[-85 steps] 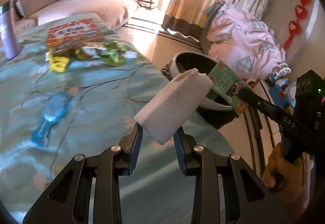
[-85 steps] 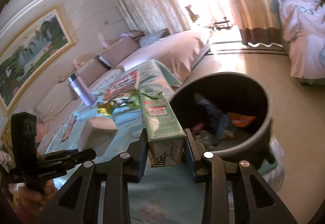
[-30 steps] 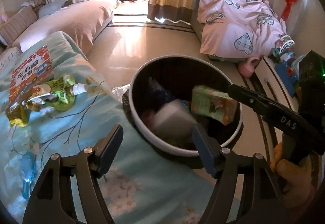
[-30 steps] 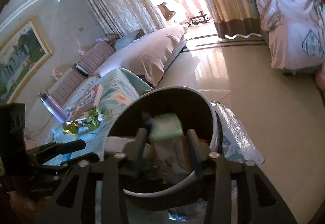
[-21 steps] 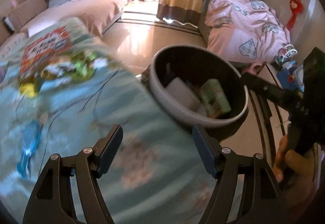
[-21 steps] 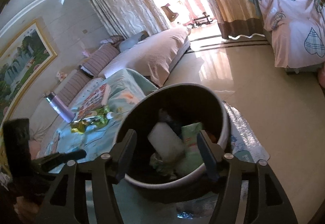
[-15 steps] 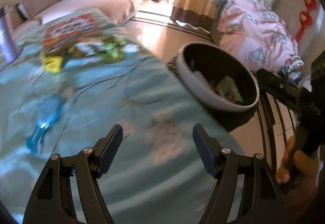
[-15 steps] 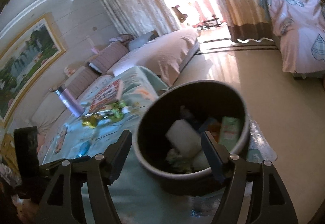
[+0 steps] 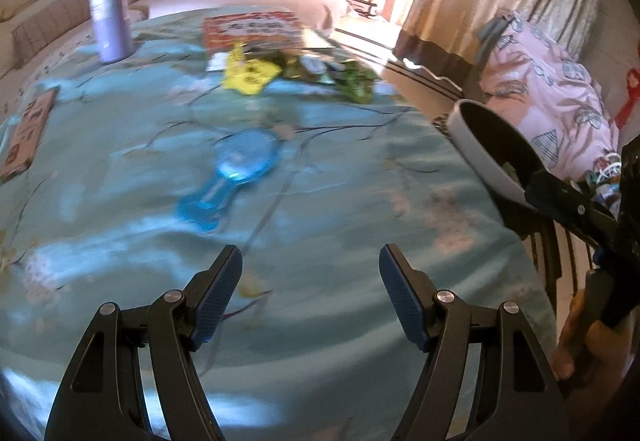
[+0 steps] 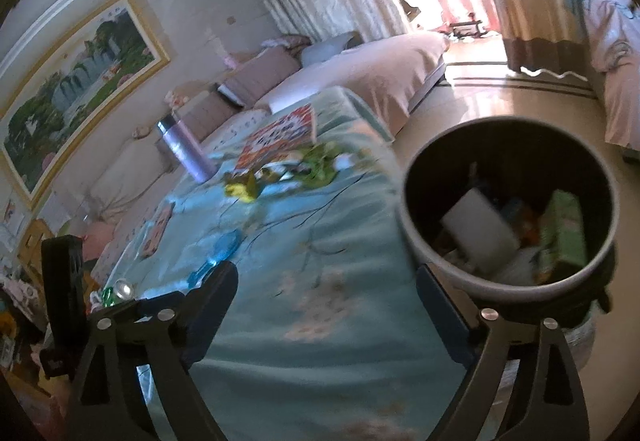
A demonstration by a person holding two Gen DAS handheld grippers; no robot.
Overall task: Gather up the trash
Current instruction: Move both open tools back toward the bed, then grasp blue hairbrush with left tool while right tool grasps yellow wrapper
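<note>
My left gripper is open and empty above the teal tablecloth. Ahead of it at the far side lie a yellow wrapper and green wrappers. The grey bin stands off the table's right edge. My right gripper hangs over that edge beside the bin, its jaws opening wide with nothing between them. Inside the bin lie a white block and a green carton. The wrapper pile shows further back on the cloth.
A blue hairbrush lies mid-table. A purple flask and a red book stand at the far side, and a small booklet lies at the left edge. Sofa, curtains and a pink quilt surround the table.
Both grippers let the white block and green carton fall into the bin, then swung left, back over the table. The right jaws spread wider.
</note>
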